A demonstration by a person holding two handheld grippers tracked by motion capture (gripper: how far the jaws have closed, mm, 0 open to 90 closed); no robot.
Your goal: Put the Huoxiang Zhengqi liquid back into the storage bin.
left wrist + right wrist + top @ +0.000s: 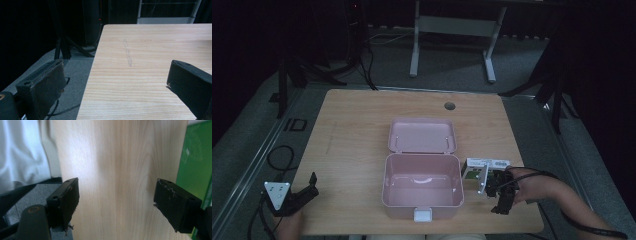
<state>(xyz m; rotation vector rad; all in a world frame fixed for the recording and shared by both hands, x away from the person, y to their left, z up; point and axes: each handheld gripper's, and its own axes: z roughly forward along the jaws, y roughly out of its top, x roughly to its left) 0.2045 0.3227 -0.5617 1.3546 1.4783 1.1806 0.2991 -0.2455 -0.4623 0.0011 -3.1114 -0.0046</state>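
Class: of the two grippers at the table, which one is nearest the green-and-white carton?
The right gripper, beside the green-and-white carton right of the pink box; the left gripper waits at the table's opposite corner.

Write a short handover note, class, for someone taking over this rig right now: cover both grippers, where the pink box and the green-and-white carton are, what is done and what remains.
Left gripper: open, holding nothing, near the table's front left corner.
Right gripper: open, nothing between its jaws, beside the green-and-white carton.
Pink box: mid-table, nothing inside; its lid lies open behind it.
Done: box opened.
Left, probably: grip the carton, which lies just right of the box, and put it in; then perhaps close the lid.
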